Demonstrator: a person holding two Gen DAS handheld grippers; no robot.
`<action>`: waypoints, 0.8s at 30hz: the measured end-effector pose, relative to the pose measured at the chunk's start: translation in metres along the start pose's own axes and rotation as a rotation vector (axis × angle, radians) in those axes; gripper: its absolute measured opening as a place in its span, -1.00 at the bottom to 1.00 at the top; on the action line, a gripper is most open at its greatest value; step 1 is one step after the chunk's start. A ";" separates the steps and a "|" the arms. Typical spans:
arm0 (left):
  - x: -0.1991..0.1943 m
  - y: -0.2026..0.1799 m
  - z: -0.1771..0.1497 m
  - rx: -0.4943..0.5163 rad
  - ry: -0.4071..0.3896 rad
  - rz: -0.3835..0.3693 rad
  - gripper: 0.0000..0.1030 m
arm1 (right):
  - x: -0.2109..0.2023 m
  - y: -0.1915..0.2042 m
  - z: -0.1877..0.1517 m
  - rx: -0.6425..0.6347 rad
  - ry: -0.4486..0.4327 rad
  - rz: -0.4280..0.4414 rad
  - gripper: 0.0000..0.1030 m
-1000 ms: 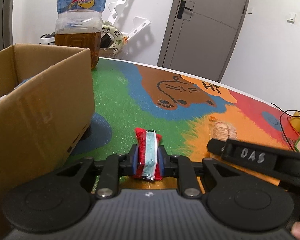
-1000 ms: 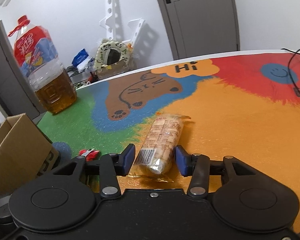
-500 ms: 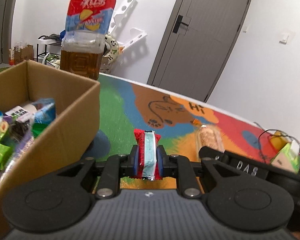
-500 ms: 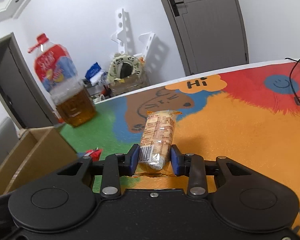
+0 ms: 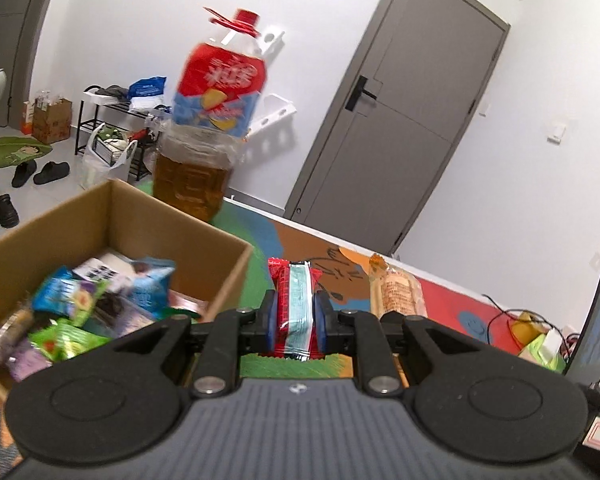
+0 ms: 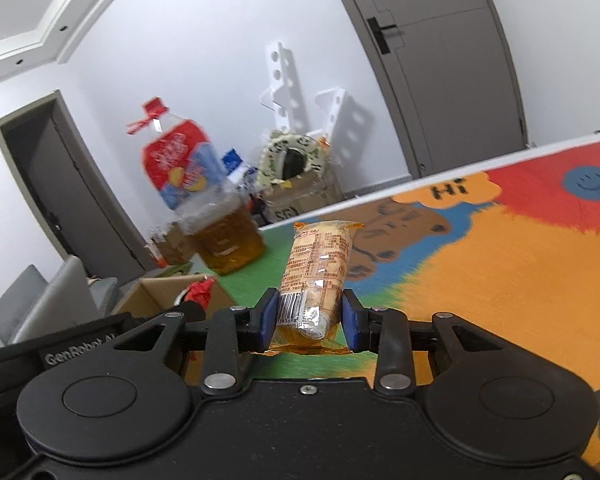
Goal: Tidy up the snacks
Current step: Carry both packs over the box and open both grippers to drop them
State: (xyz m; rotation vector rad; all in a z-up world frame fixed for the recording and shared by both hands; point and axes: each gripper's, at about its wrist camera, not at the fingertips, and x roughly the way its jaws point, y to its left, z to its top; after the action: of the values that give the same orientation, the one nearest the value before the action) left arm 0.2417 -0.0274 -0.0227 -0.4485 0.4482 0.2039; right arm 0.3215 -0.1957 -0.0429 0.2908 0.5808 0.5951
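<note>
Carrying both snacks to the cardboard box [image 5: 228,264] is the step in hand, and it goes best one side at a time. The left hand-held gripper [image 5: 296,316] is clamped on a red packet with a pale stripe [image 5: 294,304], held upright and clear of the table [image 6: 500,272], just beside the box's near corner. The right hand-held gripper [image 6: 310,320] is closed on a clear-wrapped biscuit pack [image 6: 316,268], pinched at its barcode end so the long body sticks out forward, also lifted off the table.

The box already holds a loose heap of wrappers [image 5: 80,304], so the red packet should travel over the wall and be let go above a low spot, not pushed into the pile. The biscuit pack probably droops at its free end; it should clear the rim before the jaws part. The big tea bottle [image 5: 204,152] stands just behind the box, so the approach is safest from the near side.
</note>
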 end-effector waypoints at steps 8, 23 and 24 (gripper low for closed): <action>-0.031 0.043 0.019 -0.048 -0.051 0.019 -0.66 | 0.003 0.046 0.000 -0.055 -0.004 0.048 -0.33; -0.051 0.104 0.030 -0.114 -0.054 0.052 -0.66 | 0.014 0.108 -0.015 -0.116 0.020 0.083 -0.33; -0.050 0.106 0.030 -0.120 -0.053 0.051 -0.66 | 0.016 0.110 -0.016 -0.117 0.022 0.083 -0.33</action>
State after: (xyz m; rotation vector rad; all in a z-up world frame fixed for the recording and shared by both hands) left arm 0.1784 0.0753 -0.0143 -0.5484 0.3967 0.2923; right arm 0.2742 -0.0973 -0.0161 0.1986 0.5550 0.7108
